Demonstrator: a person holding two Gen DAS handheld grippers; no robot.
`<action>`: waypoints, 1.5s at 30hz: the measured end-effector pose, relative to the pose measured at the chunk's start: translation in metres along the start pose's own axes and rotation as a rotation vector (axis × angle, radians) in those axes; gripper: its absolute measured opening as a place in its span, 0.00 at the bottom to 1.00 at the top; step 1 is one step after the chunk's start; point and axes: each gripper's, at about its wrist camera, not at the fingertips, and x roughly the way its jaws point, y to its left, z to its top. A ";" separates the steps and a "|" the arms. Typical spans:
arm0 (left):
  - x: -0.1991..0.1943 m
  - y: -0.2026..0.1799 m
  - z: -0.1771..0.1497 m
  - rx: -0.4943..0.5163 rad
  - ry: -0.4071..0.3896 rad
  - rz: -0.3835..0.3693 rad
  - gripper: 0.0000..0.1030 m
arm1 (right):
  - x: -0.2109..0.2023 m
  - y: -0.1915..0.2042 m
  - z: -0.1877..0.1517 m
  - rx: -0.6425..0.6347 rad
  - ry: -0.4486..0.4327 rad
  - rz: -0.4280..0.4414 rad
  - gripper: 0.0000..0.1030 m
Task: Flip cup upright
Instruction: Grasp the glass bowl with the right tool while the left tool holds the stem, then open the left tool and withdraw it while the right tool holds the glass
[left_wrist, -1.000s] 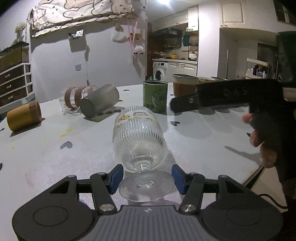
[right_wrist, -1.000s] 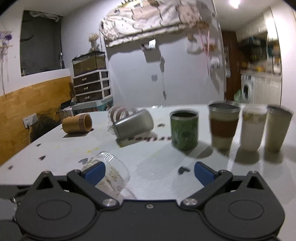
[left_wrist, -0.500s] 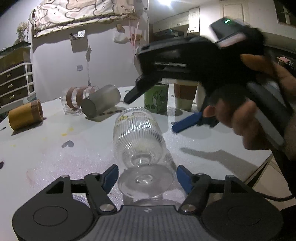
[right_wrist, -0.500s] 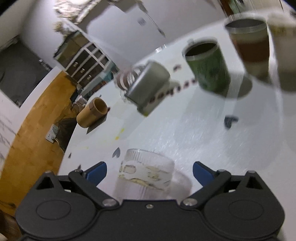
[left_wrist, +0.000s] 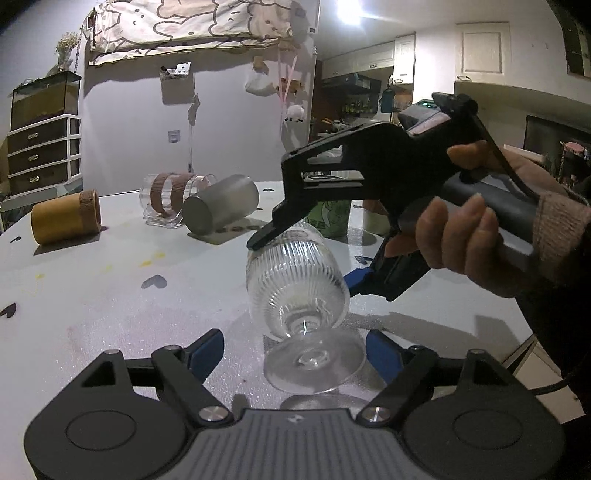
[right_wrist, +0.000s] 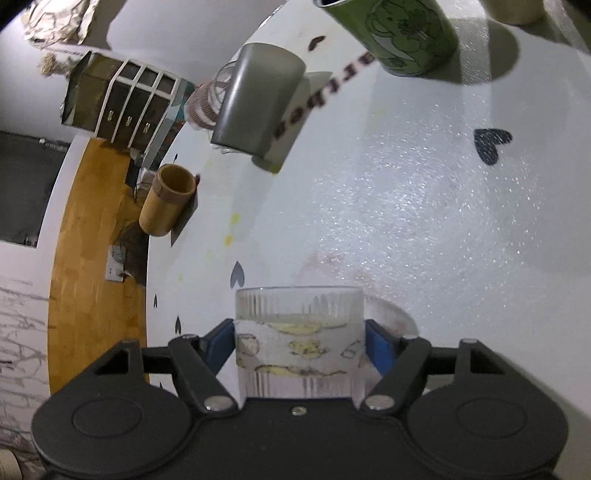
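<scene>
The ribbed glass cup (left_wrist: 295, 273), fragile and slick, lies on the bench (left_wrist: 110, 295). The right tool (right_wrist: 300, 345) seems clamped across its rim end, the sensible hold; the left tool (left_wrist: 295, 350) stands apart around the foot.

Ahead of the left gripper, past the far edge of the white tabletop scattered with small dark heart shapes (left_wrist: 92, 295), rises a plain pale lilac wall (left_wrist: 221, 122) with a cream patterned cloth (left_wrist: 192, 26) hung along its top. Off to the left stands a dark chest of drawers in a white frame (left_wrist: 37, 155) with a glass tank (left_wrist: 44, 96) on top, and the right gripper's view shows a honey-coloured wooden wall panel (right_wrist: 88, 266) with a white socket (right_wrist: 116, 264) beyond it. Ahead to the right a bright ceiling light (left_wrist: 351, 14) glares above a dim kitchen nook with white upper cabinets (left_wrist: 369, 62).
</scene>
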 end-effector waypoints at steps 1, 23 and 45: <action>0.000 0.001 0.000 -0.006 -0.003 -0.011 0.82 | -0.001 0.003 -0.002 -0.024 -0.007 -0.005 0.72; 0.016 -0.004 0.018 -0.067 -0.168 -0.019 0.73 | -0.054 0.073 -0.093 -0.882 -0.388 -0.192 0.72; 0.013 -0.012 0.011 0.007 -0.164 0.012 0.91 | -0.065 0.062 -0.102 -0.925 -0.472 -0.249 0.72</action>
